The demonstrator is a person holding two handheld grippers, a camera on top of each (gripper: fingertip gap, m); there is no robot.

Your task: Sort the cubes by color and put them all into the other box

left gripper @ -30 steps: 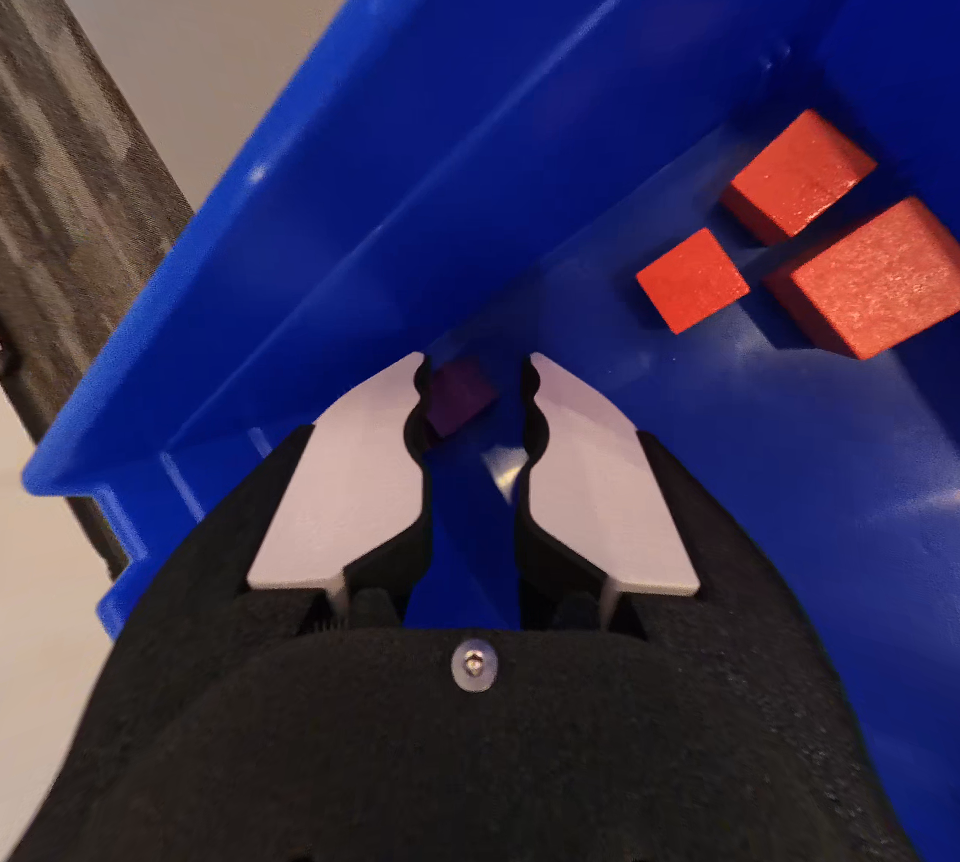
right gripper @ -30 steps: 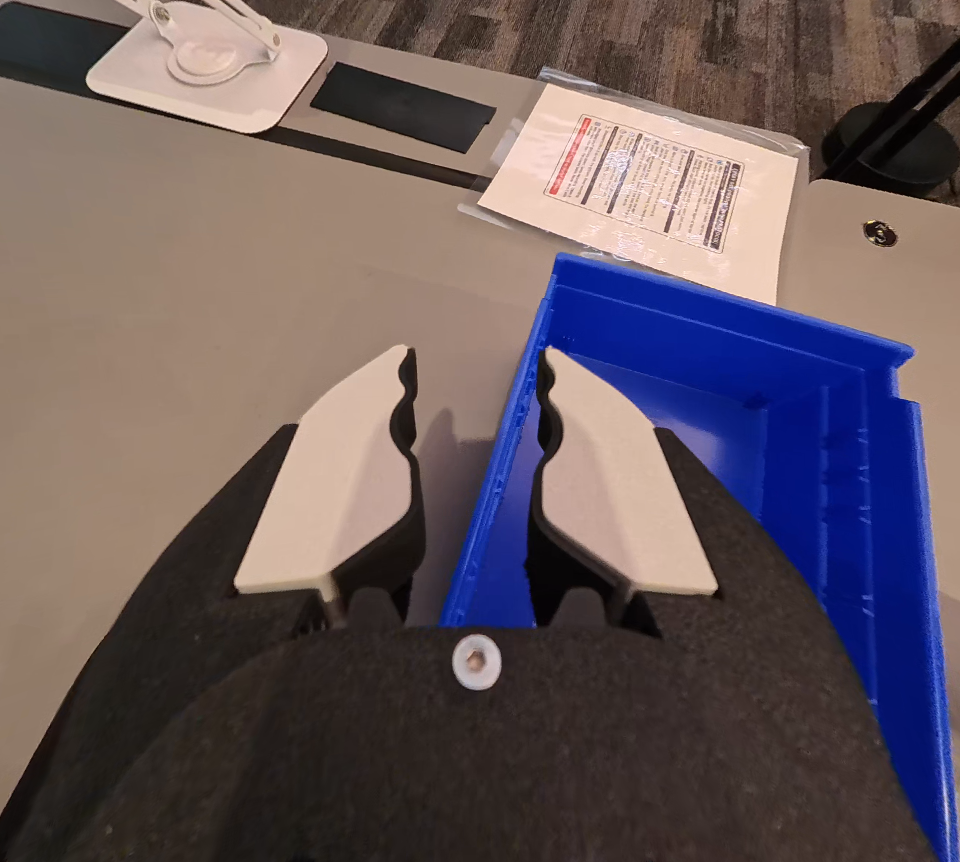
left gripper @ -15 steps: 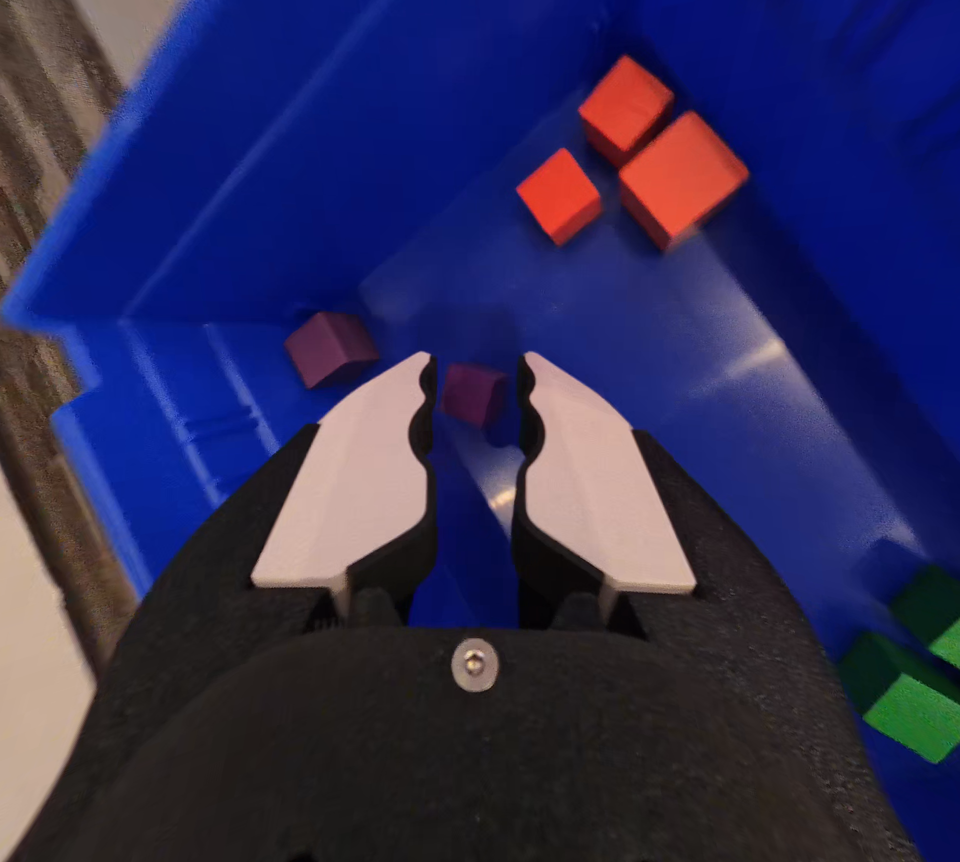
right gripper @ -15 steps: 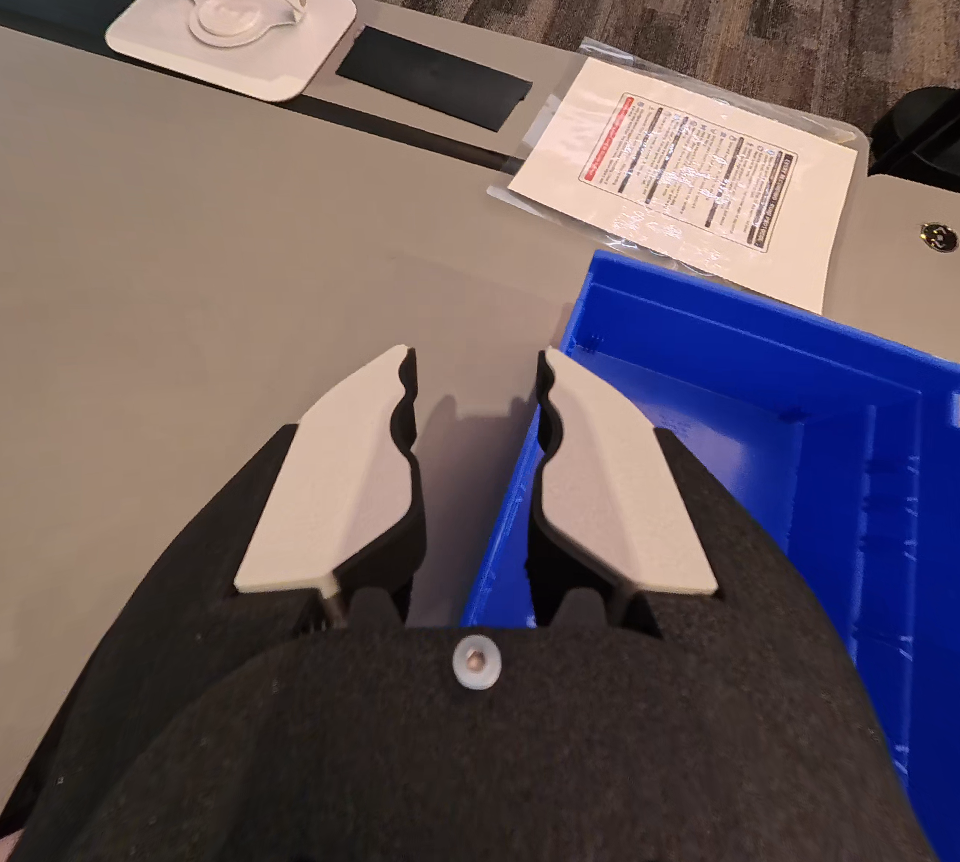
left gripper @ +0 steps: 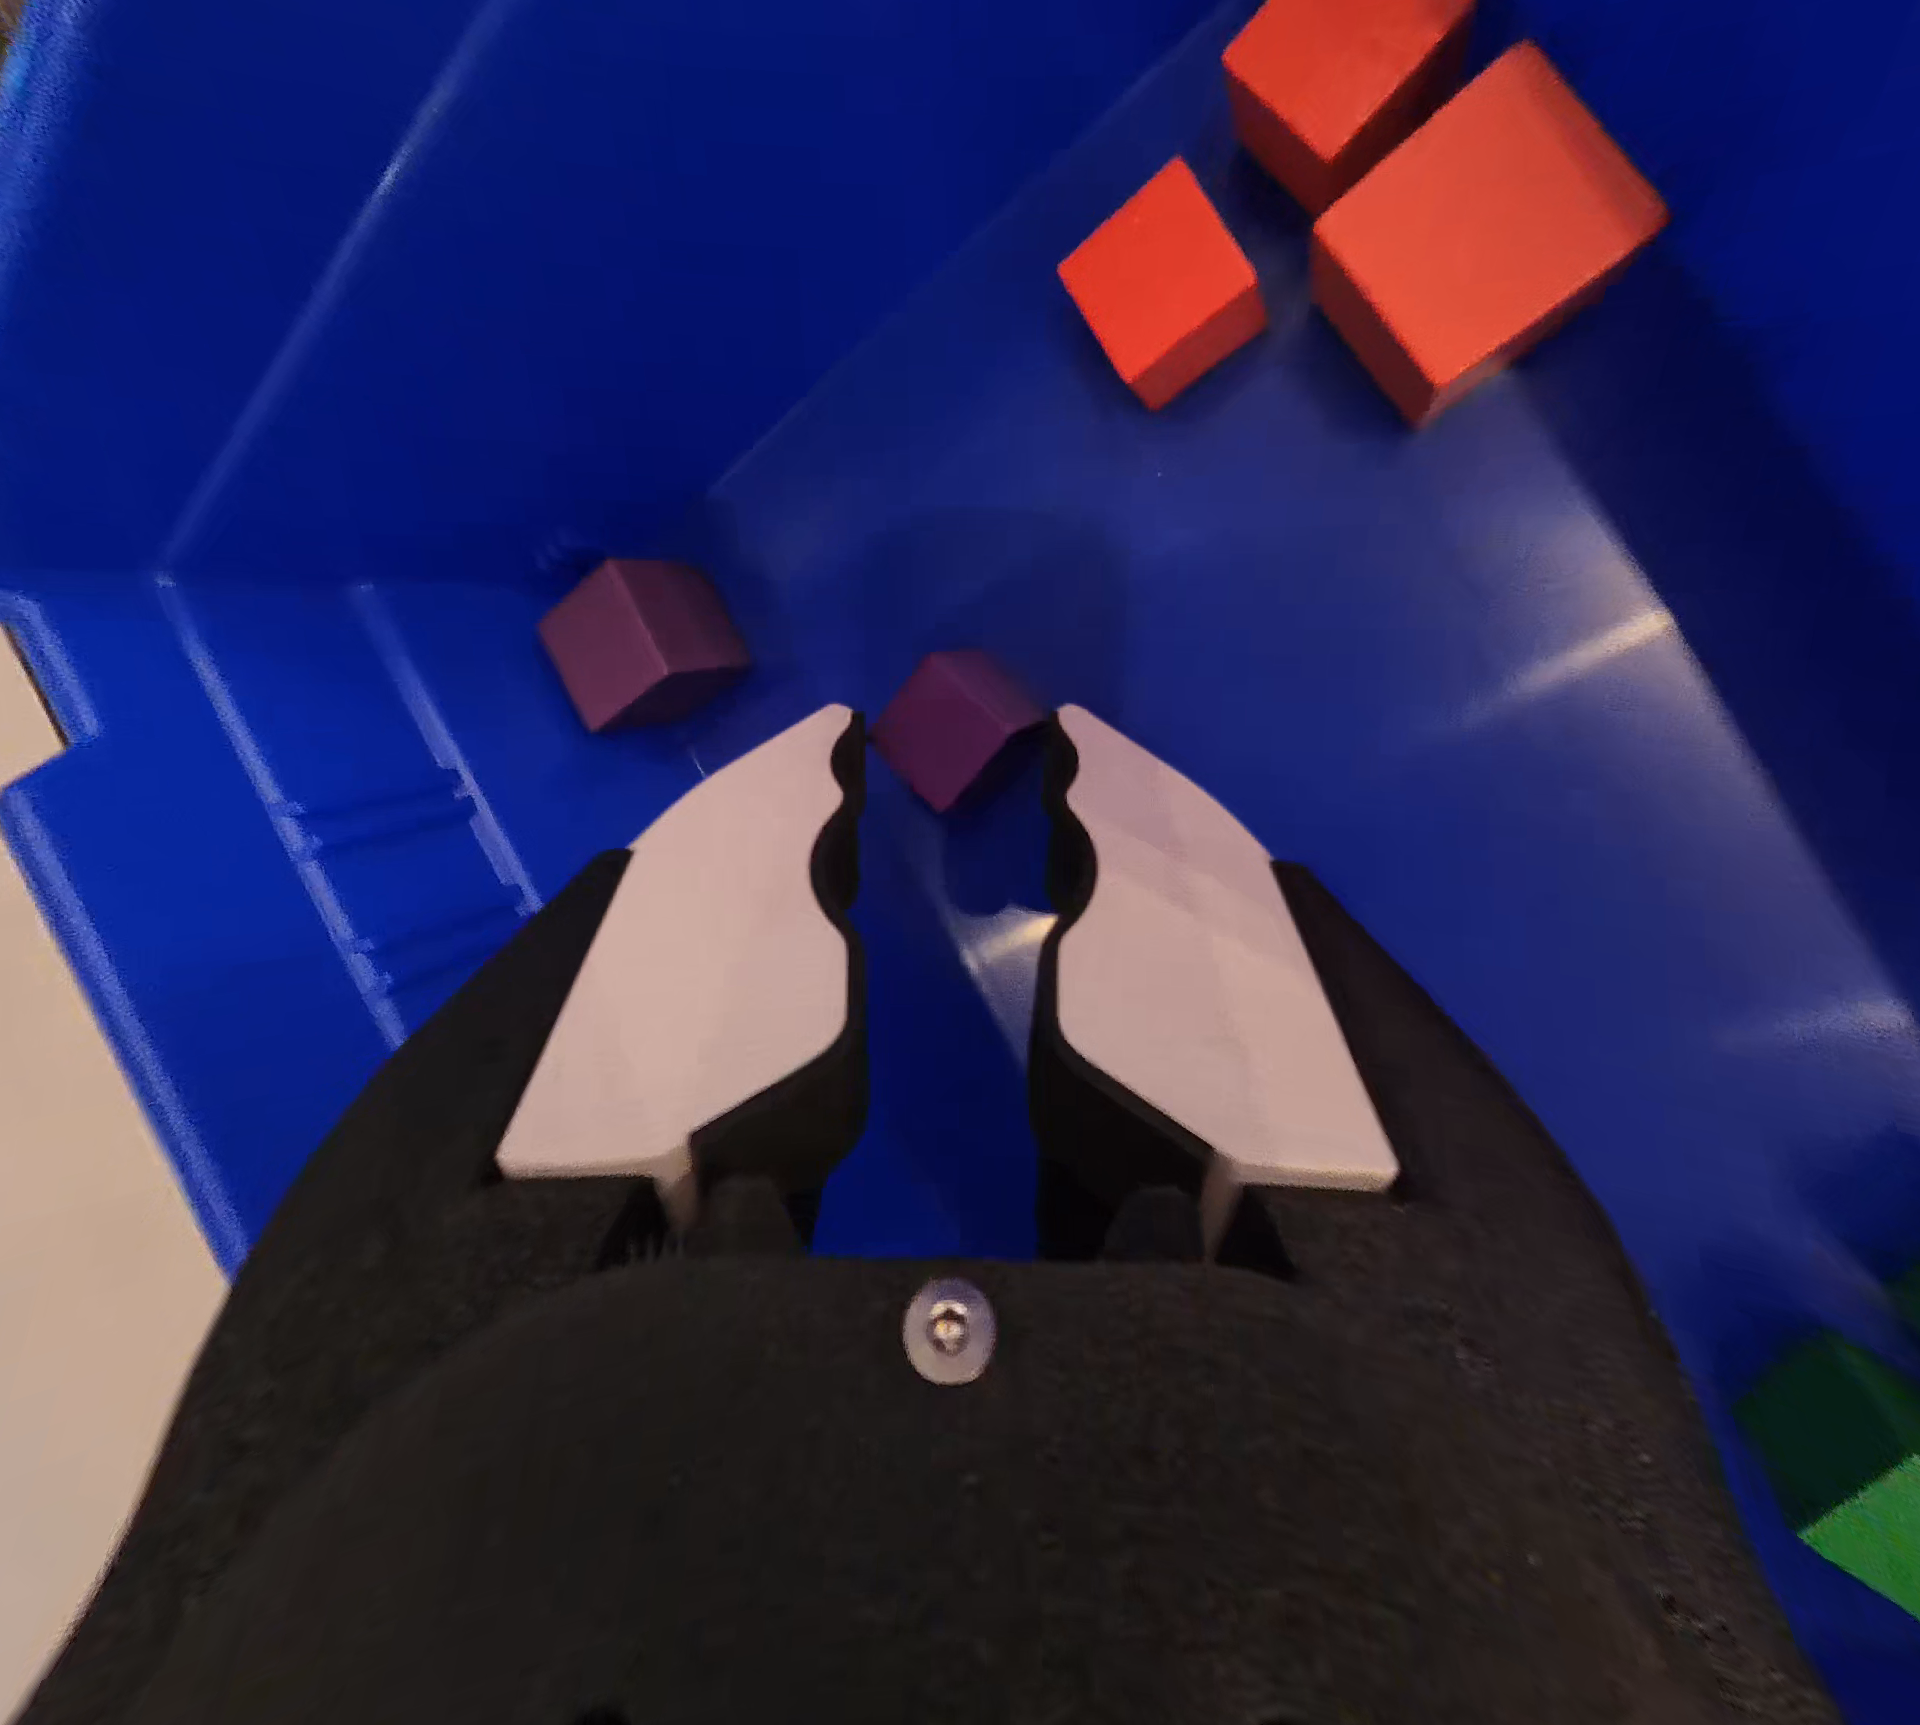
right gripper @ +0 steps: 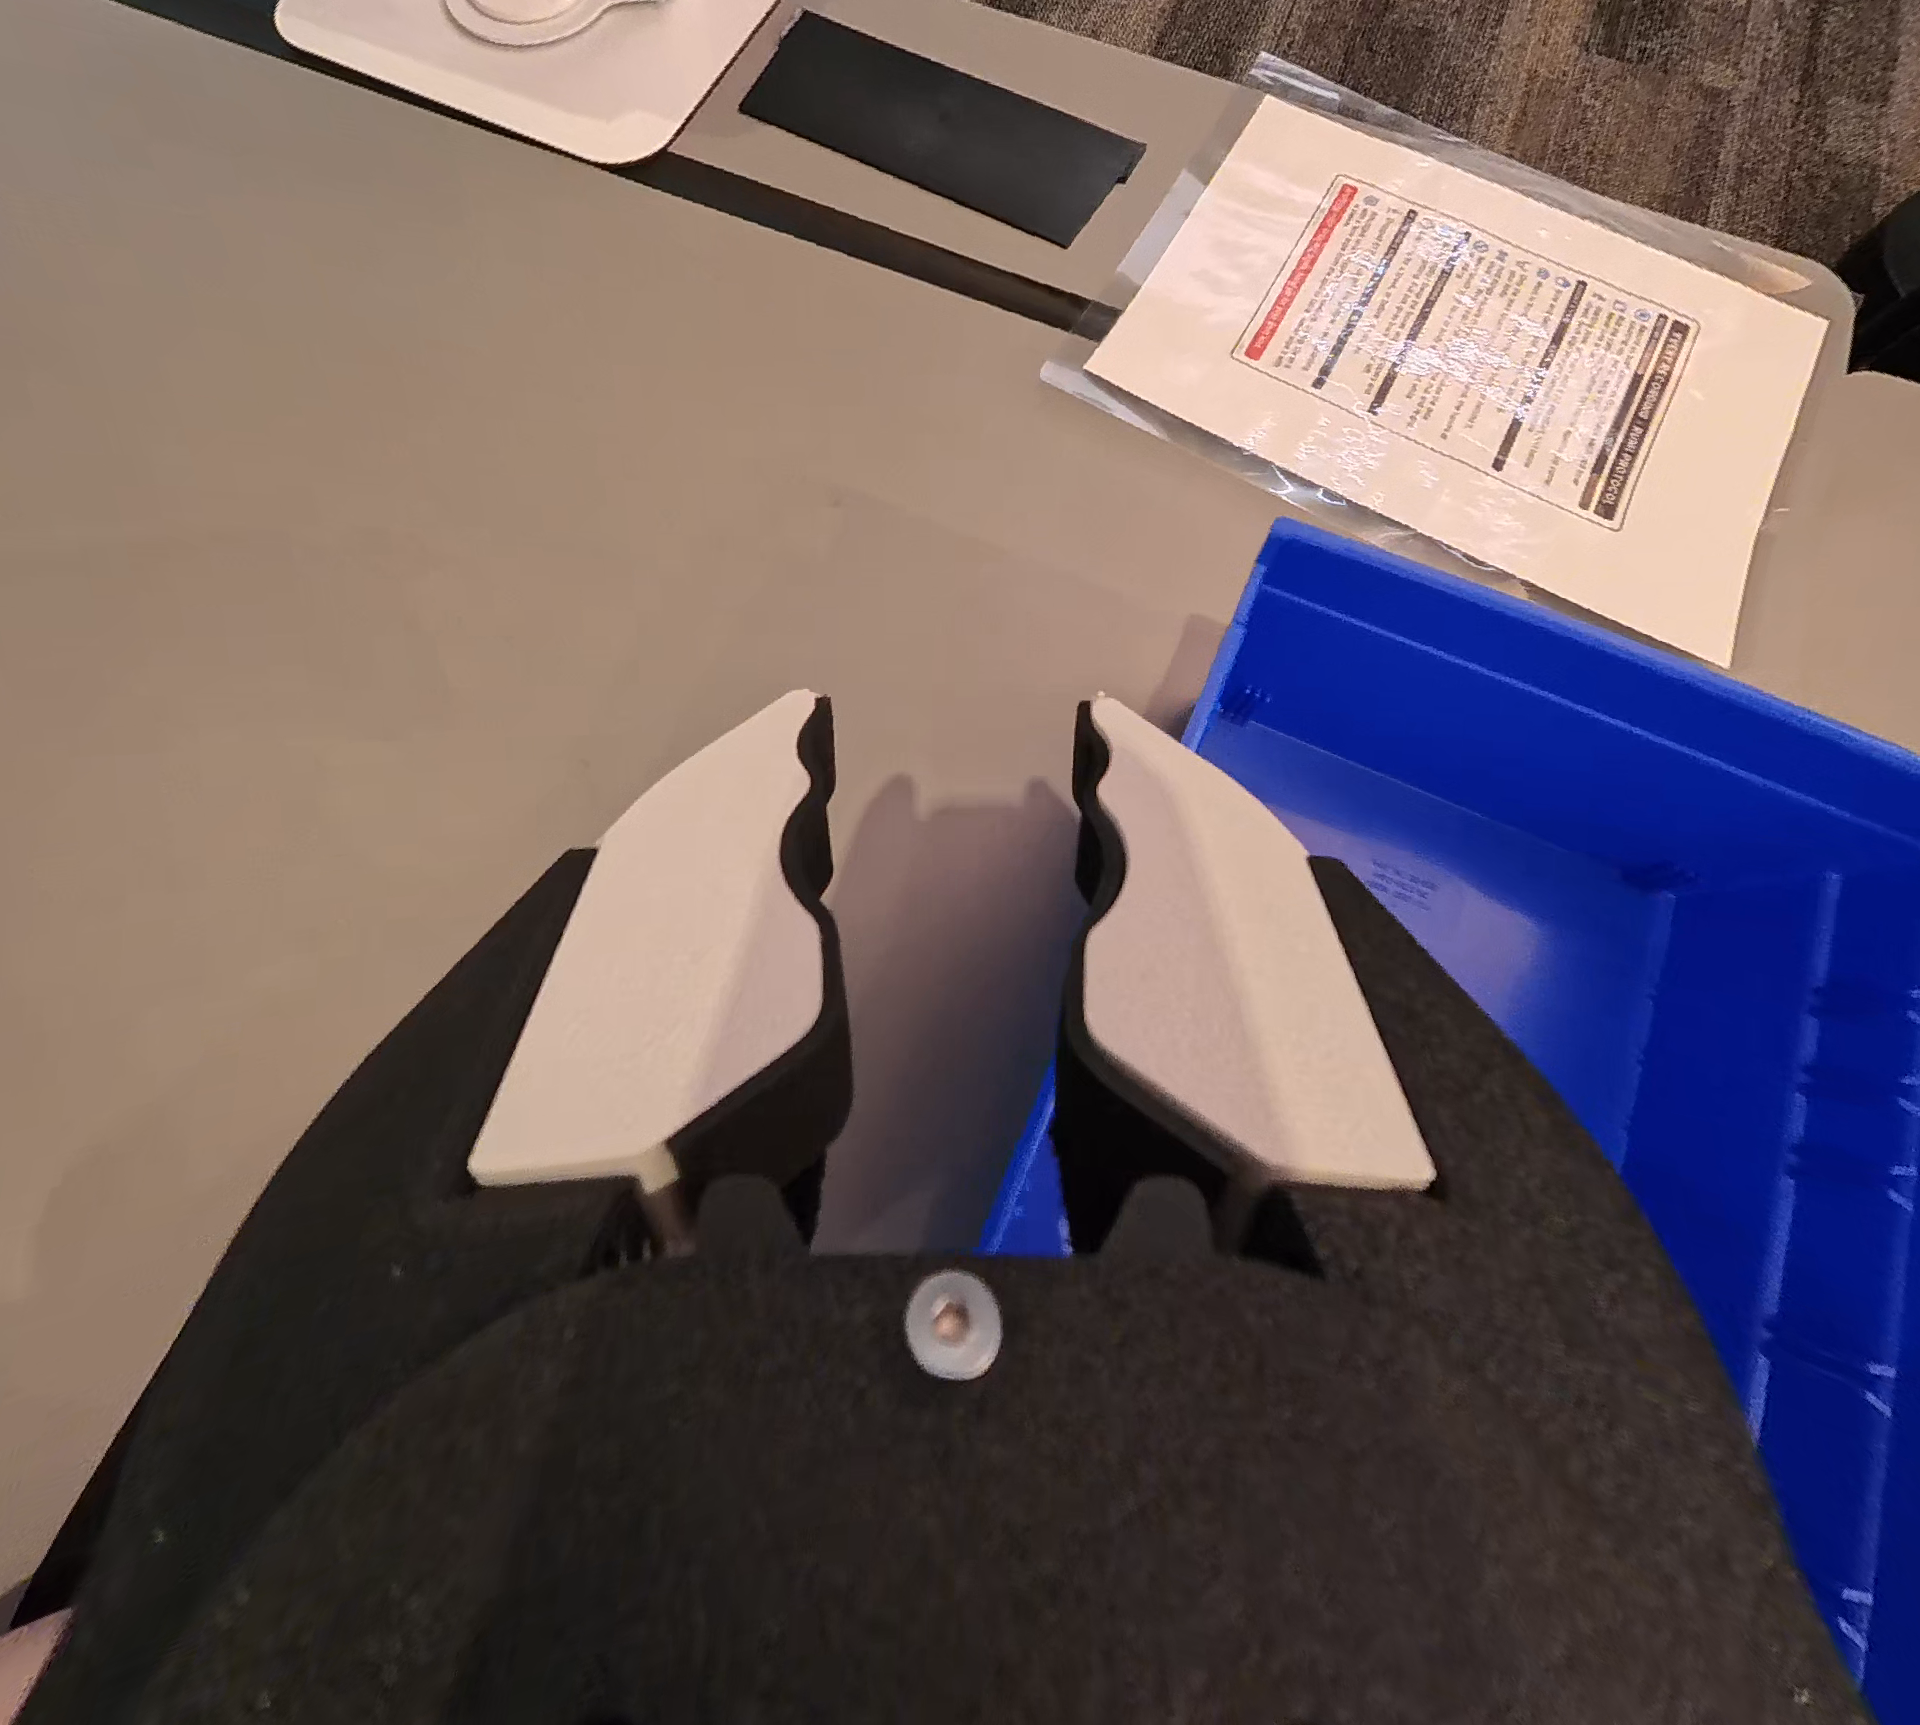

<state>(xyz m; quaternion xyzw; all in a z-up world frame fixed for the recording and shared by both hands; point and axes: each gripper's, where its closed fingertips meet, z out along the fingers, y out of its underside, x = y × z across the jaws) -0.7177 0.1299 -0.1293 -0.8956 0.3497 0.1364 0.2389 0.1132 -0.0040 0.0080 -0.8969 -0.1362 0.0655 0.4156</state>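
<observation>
Left wrist view: the left gripper [left gripper: 948, 725] is open inside a blue box [left gripper: 436, 241], and nothing is held. A small purple cube [left gripper: 951, 725] lies on the box floor directly ahead of the fingertips, partly between them and standing corner-on to the jaws; whether a pad touches it cannot be told. A second purple cube [left gripper: 639, 641] sits just to its left, near the box's corner. Three orange cubes [left gripper: 1455, 221] cluster toward the far corner, and a green cube [left gripper: 1839, 1467] shows at the near right edge. Compared with one second ago, this view has pulled back: then only one purple cube showed, at the left finger; now both purple cubes and the green one are visible. In the right wrist view, the right gripper [right gripper: 951, 719] is open and empty above the grey table [right gripper: 416, 480], beside another blue box [right gripper: 1558, 792]. That box's visible interior is empty. The left gripper is judged the nearer to the purple cubes.
</observation>
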